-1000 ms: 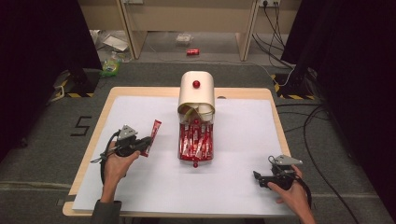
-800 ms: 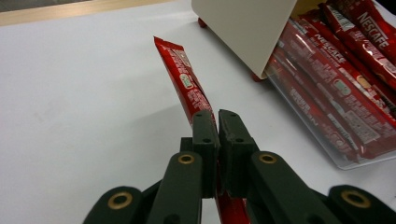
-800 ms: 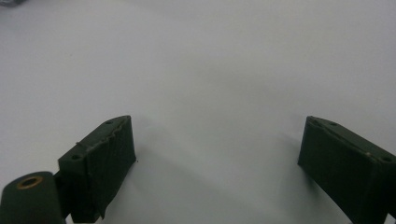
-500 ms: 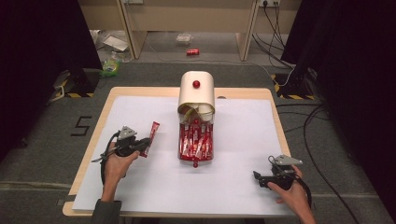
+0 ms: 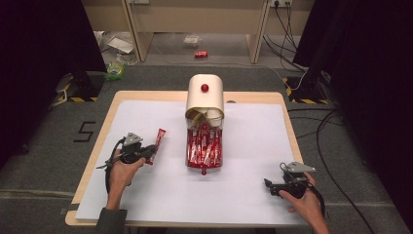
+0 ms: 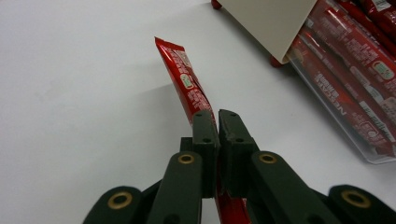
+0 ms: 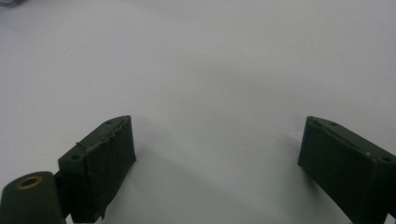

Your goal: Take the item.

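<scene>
We see the left gripper (image 6: 217,122) with its jaws pressed together on a red sachet (image 6: 184,86), a long thin packet that sticks out past the tips and slants up off the white table cover (image 6: 84,93). From the high view the same left gripper (image 5: 146,155) sits at the left of the table, held in the left hand (image 5: 122,171), and the red sachet (image 5: 158,141) points away from the person, towards the far edge. It lies well left of the clear tray (image 5: 204,151) full of matching red sachets.

The right gripper (image 7: 217,154) has its jaws spread wide with nothing between them, just bare white cover. In the high view the right gripper (image 5: 269,185) rests near the front right corner of the table in the right hand (image 5: 302,200), well apart from the tray.

The left gripper view gives us the print on the held sachet and a close look at the side of the tray (image 6: 369,154), with the lower edge of the cream box (image 6: 271,23) over it. The high view adds the layout: the cream box (image 5: 205,97) with a red knob (image 5: 204,88) on top stands at the far middle of the table (image 5: 97,146), the tray running out from its open front towards the person.
</scene>
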### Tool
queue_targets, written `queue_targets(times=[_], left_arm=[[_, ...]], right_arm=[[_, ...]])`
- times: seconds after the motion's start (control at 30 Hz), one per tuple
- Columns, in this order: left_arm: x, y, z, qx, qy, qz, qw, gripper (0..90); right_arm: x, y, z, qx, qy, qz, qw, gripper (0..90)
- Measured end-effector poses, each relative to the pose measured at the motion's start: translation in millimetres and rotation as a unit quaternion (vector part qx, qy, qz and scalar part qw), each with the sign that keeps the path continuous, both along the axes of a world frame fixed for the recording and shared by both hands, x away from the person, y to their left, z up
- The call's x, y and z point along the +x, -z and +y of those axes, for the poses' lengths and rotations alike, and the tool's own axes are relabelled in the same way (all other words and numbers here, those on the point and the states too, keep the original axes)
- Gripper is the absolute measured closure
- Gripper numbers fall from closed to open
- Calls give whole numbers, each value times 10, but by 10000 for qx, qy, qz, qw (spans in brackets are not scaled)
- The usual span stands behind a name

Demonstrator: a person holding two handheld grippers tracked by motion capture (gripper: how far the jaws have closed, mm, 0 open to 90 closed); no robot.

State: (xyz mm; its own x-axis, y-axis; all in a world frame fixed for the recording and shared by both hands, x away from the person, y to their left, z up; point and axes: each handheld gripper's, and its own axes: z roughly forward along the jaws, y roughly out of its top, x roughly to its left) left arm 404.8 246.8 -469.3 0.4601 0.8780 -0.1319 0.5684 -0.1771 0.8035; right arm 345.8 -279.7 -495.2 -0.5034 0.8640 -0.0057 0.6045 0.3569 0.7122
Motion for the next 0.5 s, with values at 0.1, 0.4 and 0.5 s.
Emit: queue_targets(times=[0.1, 0.4, 0.5], left_arm=[[5, 11, 2, 8, -10, 19, 10000, 854], [41, 102, 20, -71, -58, 125, 9999, 853], [54, 143, 18, -8, -81, 145, 9999, 853]], right_arm=[[0, 0, 0, 2, 0, 2, 10000, 109], [0, 0, 0, 0, 0, 0, 10000, 109], [0, 0, 0, 2, 0, 2, 10000, 109]])
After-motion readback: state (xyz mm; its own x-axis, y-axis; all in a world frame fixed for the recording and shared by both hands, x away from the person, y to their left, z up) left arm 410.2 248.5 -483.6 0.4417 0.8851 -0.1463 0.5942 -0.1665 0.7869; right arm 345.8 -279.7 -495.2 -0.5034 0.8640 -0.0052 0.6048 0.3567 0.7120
